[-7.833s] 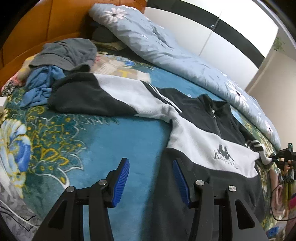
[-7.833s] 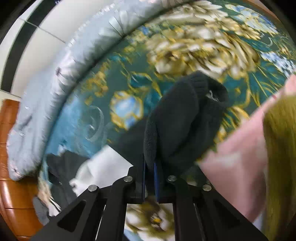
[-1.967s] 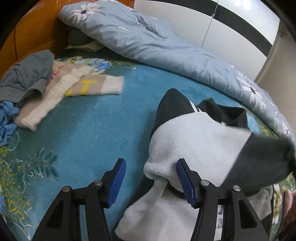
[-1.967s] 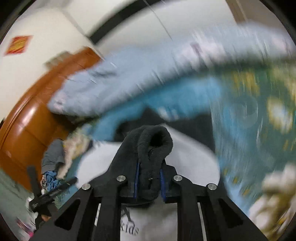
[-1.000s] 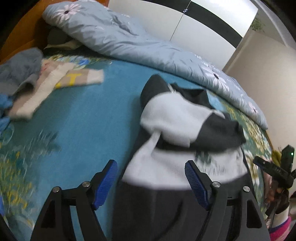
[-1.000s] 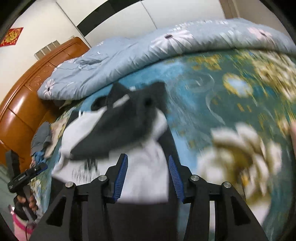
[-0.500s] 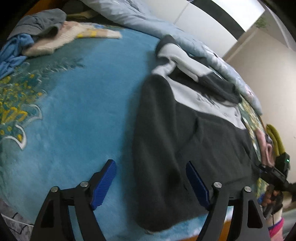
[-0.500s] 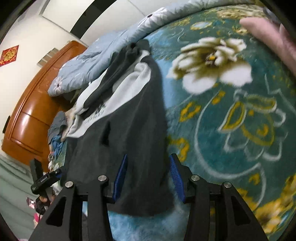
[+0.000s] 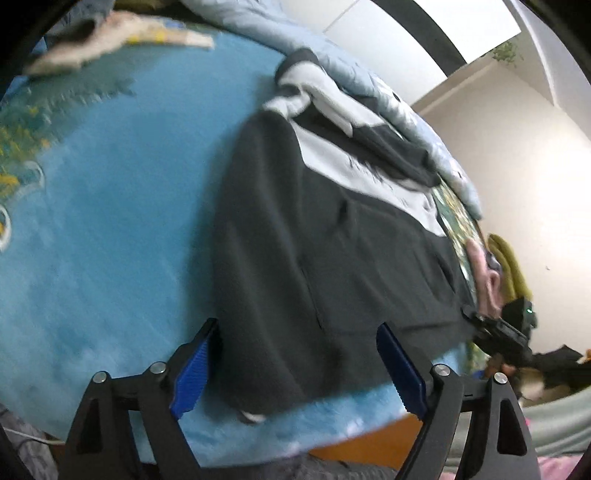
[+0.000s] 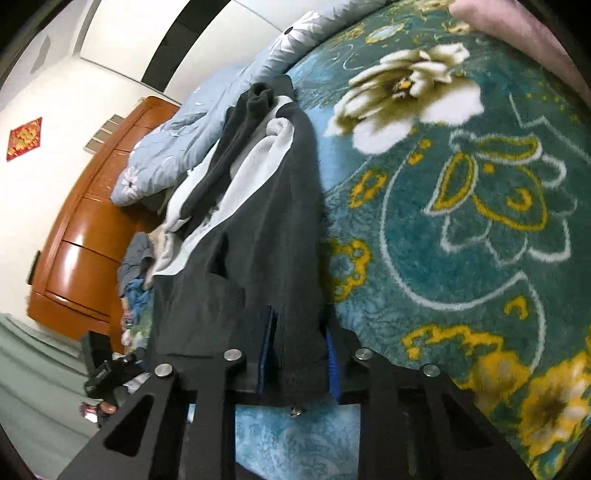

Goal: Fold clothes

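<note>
A black and white fleece jacket [image 9: 317,229] lies flat on the blue blanket [image 9: 110,221], both sleeves folded across its chest. My left gripper [image 9: 295,373] is open, its blue pads either side of the jacket's bottom left hem corner. In the right wrist view the jacket [image 10: 258,229] runs away from me, and my right gripper [image 10: 299,365] stands open around the bottom right hem corner, which lies between the jaws. The right gripper also shows in the left wrist view [image 9: 498,328] at the jacket's far corner.
A light blue quilt [image 9: 369,85] lies along the far side of the bed. A cream sweater [image 9: 110,33] and other clothes [image 10: 136,273] are piled near the wooden headboard [image 10: 85,236]. The bed edge is just under both grippers.
Both grippers let go of the sleeves, which now lie folded on the chest, and moved down to the jacket's bottom hem corners. The right jaws now hold the hem corner between them.
</note>
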